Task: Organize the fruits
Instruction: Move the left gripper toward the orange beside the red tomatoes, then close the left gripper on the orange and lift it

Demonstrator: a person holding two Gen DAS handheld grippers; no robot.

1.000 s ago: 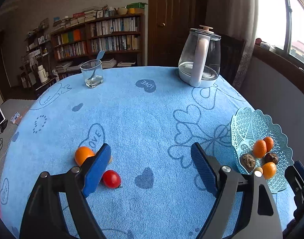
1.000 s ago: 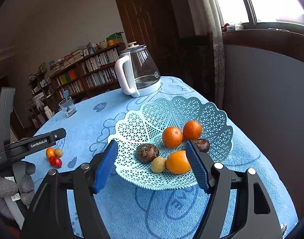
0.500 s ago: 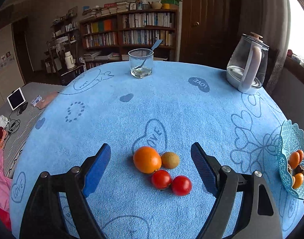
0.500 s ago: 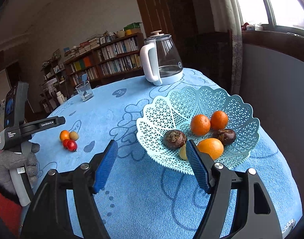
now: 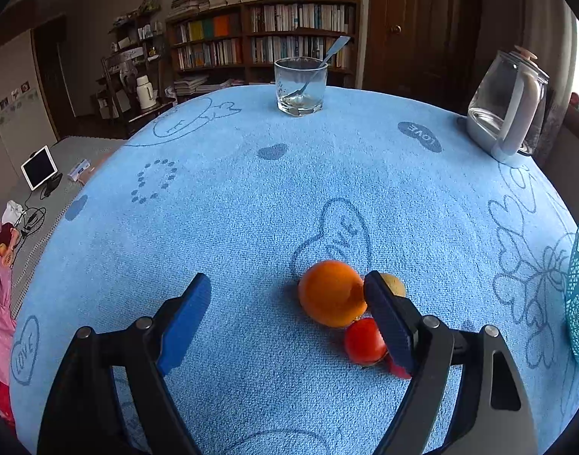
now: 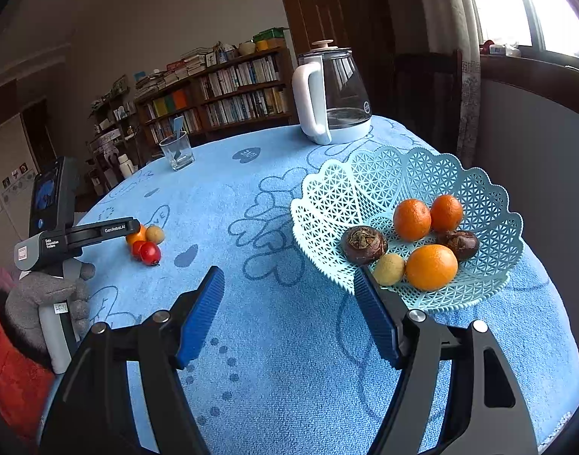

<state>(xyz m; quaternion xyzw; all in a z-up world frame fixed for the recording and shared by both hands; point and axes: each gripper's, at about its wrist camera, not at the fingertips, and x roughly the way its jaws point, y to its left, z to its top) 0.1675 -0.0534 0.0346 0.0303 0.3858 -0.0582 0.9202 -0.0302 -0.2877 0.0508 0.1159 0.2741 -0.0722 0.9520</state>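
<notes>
Left wrist view: left tool [image 5: 287,303] spread wide, nothing pinched, hanging over the loose fruit pile on the blue counter [image 5: 232,208]. Biggest worry: right pad parked over the pile instead of beside it, hiding part of the small tan fruit [image 5: 393,284] and one red tomato [image 5: 364,340]. Closing from here could squash a tomato or bump the orange [image 5: 331,292] and send it rolling, probably. Needs a nudge toward the tomatoes first. Orange sitting mostly inside the gap, close against the right pad, well apart from the left one. Basket [image 6: 365,182] with six fruits already in, well apart from the orange. Right tool [image 6: 289,318] also spread, empty, just beside the basket rim.
</notes>
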